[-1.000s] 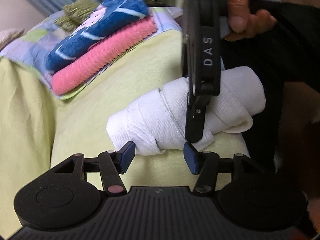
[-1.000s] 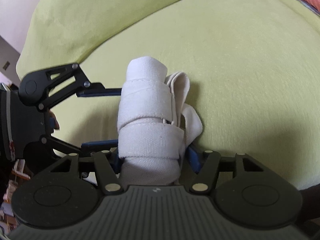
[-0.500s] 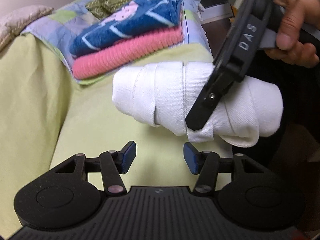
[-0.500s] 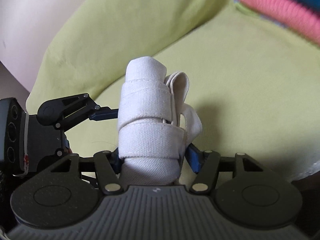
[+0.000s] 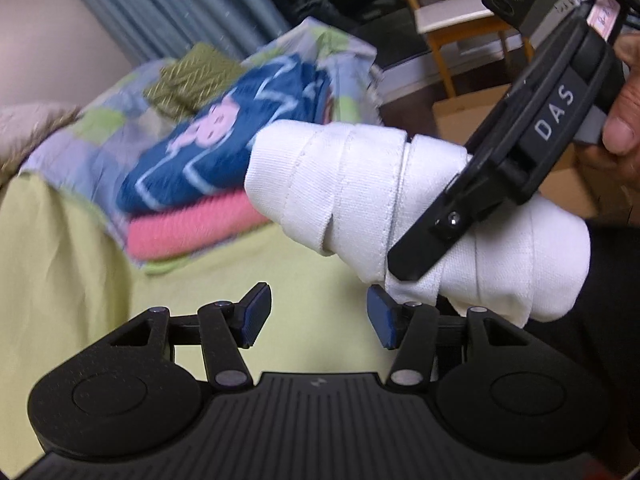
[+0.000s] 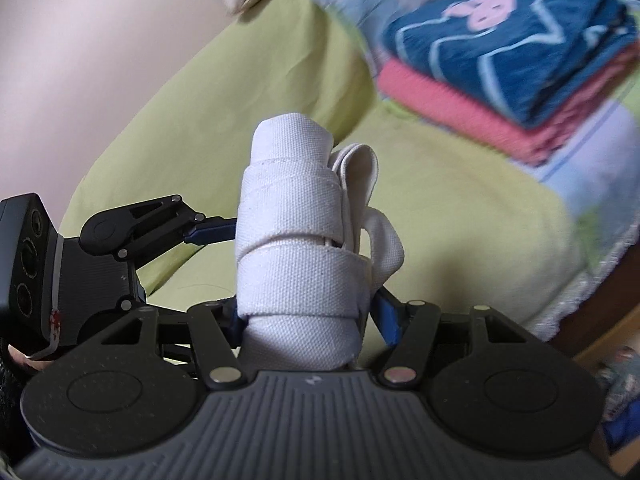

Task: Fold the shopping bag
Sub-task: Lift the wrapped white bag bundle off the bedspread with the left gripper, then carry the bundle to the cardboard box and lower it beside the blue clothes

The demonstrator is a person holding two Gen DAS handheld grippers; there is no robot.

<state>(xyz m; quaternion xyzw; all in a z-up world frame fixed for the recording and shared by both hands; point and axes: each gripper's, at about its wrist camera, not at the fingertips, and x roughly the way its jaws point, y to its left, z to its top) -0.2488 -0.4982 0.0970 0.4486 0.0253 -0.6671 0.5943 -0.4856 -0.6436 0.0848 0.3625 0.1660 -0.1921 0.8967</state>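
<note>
The right gripper [image 6: 306, 320] pinches the shopping bag [image 6: 296, 256], its 2 blue-padded fingers [image 6: 386, 316] pressed against the lower end of the white canvas roll. The bag is rolled into a tight bundle and bound by its own straps, which cross it in 2 broad bands, with a loose loop of strap [image 6: 360, 168] sticking up at the right. In the left wrist view the same bundle [image 5: 348, 184] hangs in the air above the yellow-green cover [image 5: 304, 292], gripped by the black finger of the right gripper [image 5: 424, 248], with part of a hand [image 5: 624, 120] on the handle marked DAS.

The left gripper [image 5: 318, 314] is spread, its pads apart with nothing between them; the right pad sits just under the bundle's lower edge, though contact cannot be told. From the right wrist view it [image 6: 212, 236] shows at the left, just beside the roll.

Beyond, on a patchwork cloth [image 5: 68, 140], lies a stack of 2 folded towels: a blue one [image 5: 224, 144] on a pink one [image 5: 192, 232], with an olive zigzag cloth [image 5: 192, 76] behind. A wooden chair [image 5: 452, 28] and a cardboard box [image 5: 456, 120] stand further back.
</note>
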